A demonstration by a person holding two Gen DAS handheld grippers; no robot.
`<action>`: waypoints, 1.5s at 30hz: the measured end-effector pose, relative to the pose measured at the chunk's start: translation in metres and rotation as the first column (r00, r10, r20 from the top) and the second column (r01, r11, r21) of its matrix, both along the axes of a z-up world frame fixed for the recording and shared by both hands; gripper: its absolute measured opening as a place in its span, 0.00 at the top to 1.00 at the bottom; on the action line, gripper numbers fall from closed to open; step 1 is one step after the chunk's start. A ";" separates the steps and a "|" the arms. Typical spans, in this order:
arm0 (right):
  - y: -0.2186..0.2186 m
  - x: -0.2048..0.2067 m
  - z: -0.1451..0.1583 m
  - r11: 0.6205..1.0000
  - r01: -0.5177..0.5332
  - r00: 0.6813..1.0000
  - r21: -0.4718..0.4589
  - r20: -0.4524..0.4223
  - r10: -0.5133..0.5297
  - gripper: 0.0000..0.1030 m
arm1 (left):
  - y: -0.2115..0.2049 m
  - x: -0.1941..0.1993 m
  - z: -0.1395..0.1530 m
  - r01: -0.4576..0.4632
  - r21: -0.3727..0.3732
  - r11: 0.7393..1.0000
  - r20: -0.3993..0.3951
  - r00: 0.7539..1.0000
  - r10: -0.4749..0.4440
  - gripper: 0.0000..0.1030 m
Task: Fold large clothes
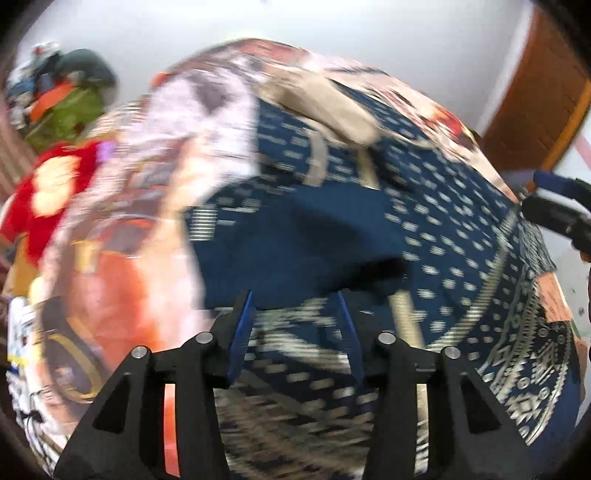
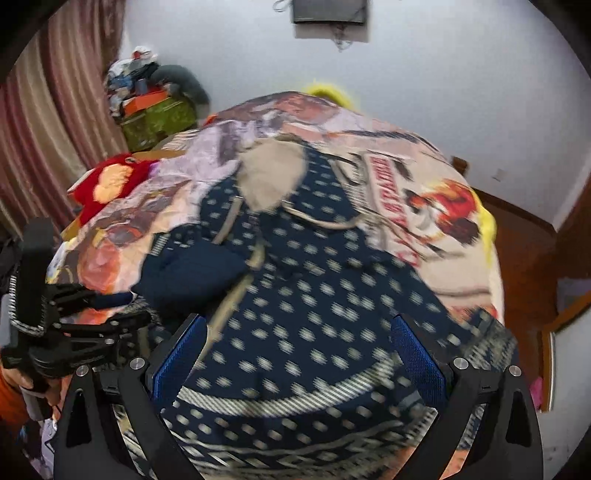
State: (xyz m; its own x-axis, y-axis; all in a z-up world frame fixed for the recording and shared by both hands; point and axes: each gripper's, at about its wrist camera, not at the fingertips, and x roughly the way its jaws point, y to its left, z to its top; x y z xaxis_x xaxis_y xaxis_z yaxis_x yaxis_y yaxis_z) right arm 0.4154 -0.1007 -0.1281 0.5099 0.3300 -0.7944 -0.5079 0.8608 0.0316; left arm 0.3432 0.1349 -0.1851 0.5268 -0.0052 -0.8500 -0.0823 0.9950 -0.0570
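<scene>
Garment, one; grippers, two.

Pale wall across top, striped curtain upper left, dark wall-mounted box top centre, brown wooden floor right.

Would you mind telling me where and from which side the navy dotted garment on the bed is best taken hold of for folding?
Probably the navy dotted garment is best gripped at its pale patterned border hem, which lies nearest both claws. Come from above at the near edge, since the cloth lies spread flat on the printed bedcover and the edge gives a lip to pinch.
</scene>
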 end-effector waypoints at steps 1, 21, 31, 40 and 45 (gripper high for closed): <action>0.010 0.000 0.000 1.000 -0.014 1.000 -0.004 0.000 0.014 0.03 | 0.015 -0.006 0.004 -0.031 0.024 0.999 0.007 0.999 0.031 0.55; 0.256 -0.019 -0.139 0.859 -0.428 0.901 -0.281 -0.205 0.382 0.18 | 0.169 -0.079 -0.033 -0.285 0.030 0.958 0.005 0.959 0.285 0.50; 0.271 -0.014 -0.165 0.868 -0.415 0.906 -0.271 -0.212 0.367 0.56 | 0.148 -0.071 -0.062 -0.221 -0.018 0.975 -0.040 0.975 0.221 0.50; 0.247 -0.004 -0.125 0.918 -0.350 0.936 -0.186 -0.113 0.334 0.87 | 0.116 -0.046 -0.065 -0.141 -0.073 0.987 -0.057 0.989 0.137 0.50; 0.208 0.002 -0.072 0.958 -0.275 0.961 -0.082 -0.032 0.274 0.87 | 0.096 -0.038 -0.081 -0.090 -0.055 0.994 -0.116 0.990 0.083 0.50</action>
